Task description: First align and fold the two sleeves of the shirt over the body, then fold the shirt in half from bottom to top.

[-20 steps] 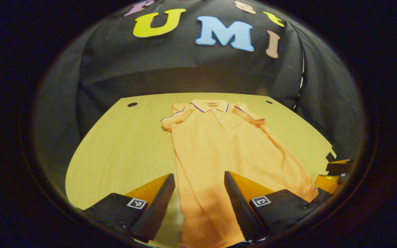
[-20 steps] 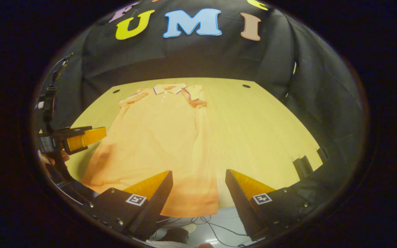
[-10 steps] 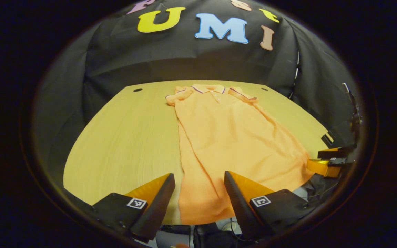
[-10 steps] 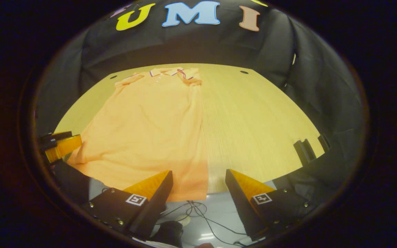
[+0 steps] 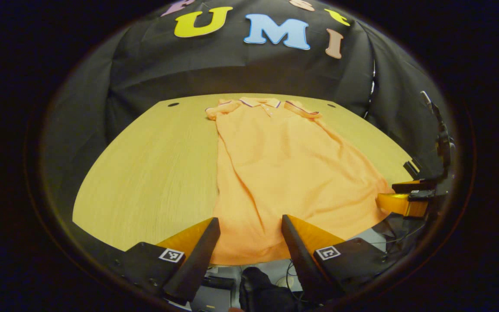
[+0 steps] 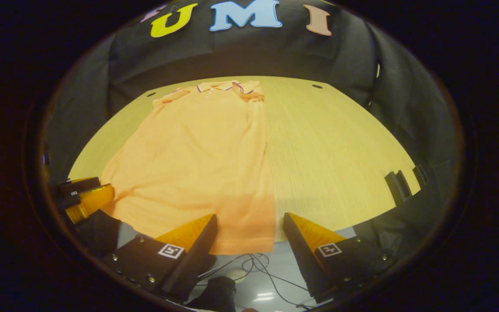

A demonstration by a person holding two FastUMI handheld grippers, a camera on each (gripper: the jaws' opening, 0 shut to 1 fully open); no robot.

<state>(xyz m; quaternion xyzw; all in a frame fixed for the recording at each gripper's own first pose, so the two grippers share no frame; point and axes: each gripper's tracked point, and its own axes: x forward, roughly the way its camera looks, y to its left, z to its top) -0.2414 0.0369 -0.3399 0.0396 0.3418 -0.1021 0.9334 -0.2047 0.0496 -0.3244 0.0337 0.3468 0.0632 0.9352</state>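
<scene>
The orange polo shirt (image 5: 284, 173) lies flat on the wooden table (image 5: 154, 169), collar (image 5: 261, 102) toward the booth wall and hem hanging just over the near edge. Both short sleeves (image 5: 302, 109) are folded in over the body (the shirt reads as a long tapering panel). In the left gripper view, the left gripper (image 5: 250, 242) hangs at the hem's left corner, fingers spread wide with nothing between them. In the right gripper view, the right gripper (image 6: 249, 240) hangs at the hem's right corner, likewise wide and empty. Cables (image 6: 254, 264) lie on the floor below.
</scene>
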